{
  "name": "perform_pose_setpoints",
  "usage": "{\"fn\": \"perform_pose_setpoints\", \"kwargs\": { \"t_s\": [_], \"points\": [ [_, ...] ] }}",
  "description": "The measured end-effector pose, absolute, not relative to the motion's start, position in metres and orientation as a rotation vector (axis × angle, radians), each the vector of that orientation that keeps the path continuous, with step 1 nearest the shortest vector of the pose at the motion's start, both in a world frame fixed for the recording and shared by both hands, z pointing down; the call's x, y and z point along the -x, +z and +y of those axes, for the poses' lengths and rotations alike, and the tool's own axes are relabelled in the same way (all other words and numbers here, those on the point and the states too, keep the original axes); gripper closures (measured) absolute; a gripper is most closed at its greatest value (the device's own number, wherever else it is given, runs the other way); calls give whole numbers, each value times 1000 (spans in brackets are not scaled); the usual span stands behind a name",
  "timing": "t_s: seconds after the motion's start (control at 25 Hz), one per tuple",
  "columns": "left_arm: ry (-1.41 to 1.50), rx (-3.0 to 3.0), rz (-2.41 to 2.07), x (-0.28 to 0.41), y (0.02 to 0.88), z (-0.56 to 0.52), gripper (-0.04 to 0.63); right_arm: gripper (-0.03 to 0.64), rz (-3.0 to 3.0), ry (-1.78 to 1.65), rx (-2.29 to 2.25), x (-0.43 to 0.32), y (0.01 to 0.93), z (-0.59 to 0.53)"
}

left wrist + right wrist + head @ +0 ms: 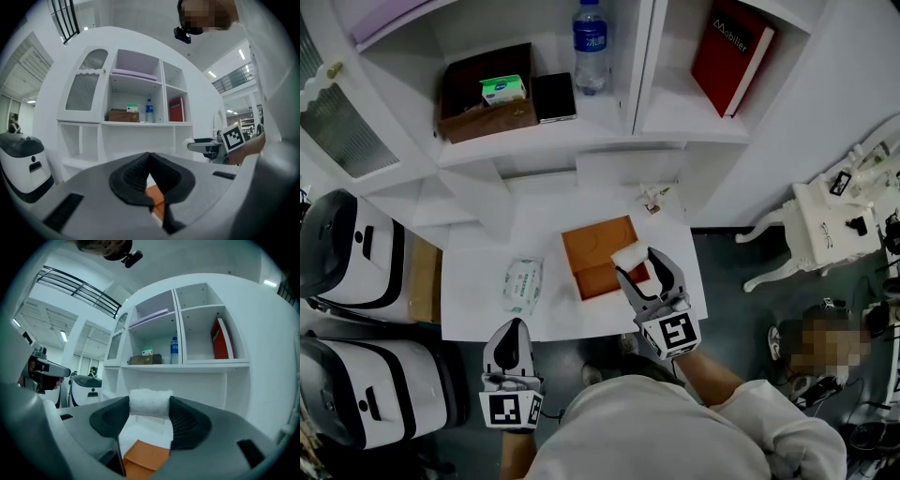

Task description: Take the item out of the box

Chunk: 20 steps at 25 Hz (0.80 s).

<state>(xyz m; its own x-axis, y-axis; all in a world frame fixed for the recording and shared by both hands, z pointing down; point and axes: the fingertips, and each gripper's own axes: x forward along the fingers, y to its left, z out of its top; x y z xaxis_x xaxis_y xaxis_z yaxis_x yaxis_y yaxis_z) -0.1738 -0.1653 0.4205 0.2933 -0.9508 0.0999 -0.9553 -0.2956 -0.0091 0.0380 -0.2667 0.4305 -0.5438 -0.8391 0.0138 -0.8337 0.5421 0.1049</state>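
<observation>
**Soft white roll pinched in your right tongs, up out of the box**

The item (150,402) is a white, fuzzy-looking roll, something like a rolled cloth or a wad of padding. Expect it to be light, soft and easy to squash. It should not break, and its nap should keep it from slipping on ribbed pads. Too hard a squeeze would only deform it, and too light a one could let it sag or twist out. The best hold looks like the one you have, square across the roll with a pad on each side, near the tips.

Your right tongs (634,259) are gripping it. In the right gripper view the roll fills the gap from one pad to the other, and both pads press on it. It sits high between the tips.

The orange box (143,458) shows below and beyond the roll, and the roll does not appear to touch it. From the head view it hangs over the box's near right corner, so it looks lifted free of the walls.

Your left tongs (150,177) are closed with nothing between them, their pads meeting. They sit at the near edge of the counter (478,281), well apart from the roll, and point towards the box.
</observation>
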Motion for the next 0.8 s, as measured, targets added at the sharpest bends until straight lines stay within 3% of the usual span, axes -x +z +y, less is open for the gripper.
{"fn": "perform_pose_setpoints", "kwargs": {
  "t_s": [0.8],
  "points": [
    [135,-2504,-1823,166,416,-157,591,341,-2747,-195,-1492,-40,406,-248]
  ]
}}
